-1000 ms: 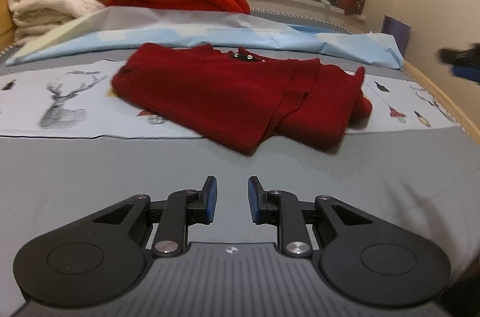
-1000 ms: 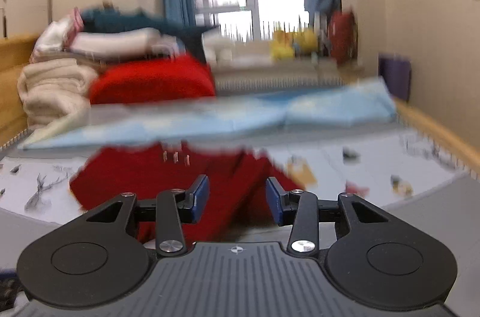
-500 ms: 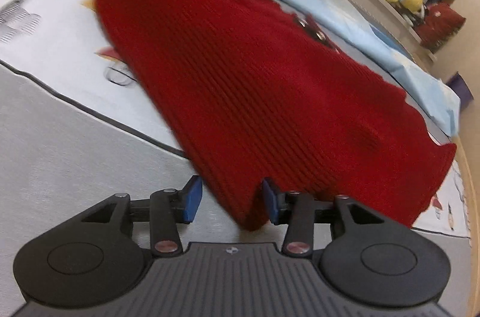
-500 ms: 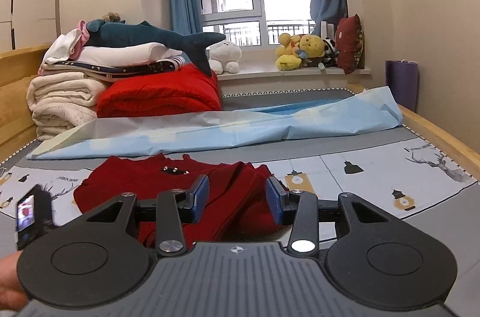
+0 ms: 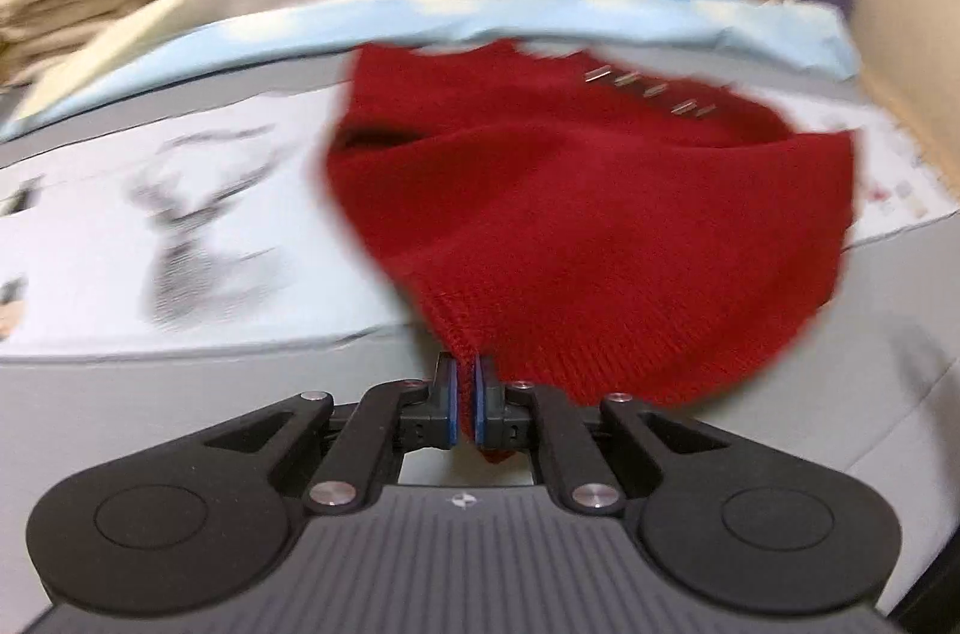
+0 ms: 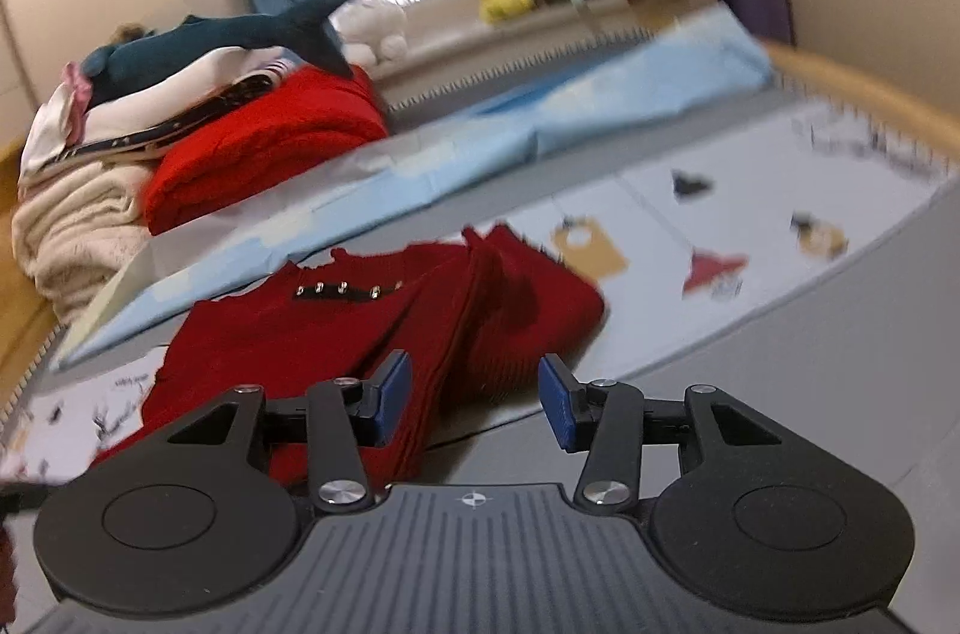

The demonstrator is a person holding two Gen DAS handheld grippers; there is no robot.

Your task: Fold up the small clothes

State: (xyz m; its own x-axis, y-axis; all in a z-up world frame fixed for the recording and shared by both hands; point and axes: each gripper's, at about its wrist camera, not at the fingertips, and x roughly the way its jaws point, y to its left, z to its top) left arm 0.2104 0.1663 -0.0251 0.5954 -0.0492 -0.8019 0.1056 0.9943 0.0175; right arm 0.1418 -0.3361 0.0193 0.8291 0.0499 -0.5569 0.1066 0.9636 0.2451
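- Red knit sweater [image 5: 600, 226] lies crumpled on the grey bed cover [image 5: 180, 394], near the folded blue sheet [image 5: 420, 15]; folding has hardly begun.
- Left gripper [image 5: 462, 382] is clamped on the sweater's near hem; a second ago it was empty and well back from the sweater.
- Right gripper [image 6: 474, 403] is empty, its jaws opening just before the sweater's right part; it is now tilted and closer.
- Flattening and all folds are left.

Your right gripper [image 6: 474, 403] is opening w/ jaws empty, hovering just over red knit sweater [image 6: 336, 328] lying on bed [image 6: 780, 364].
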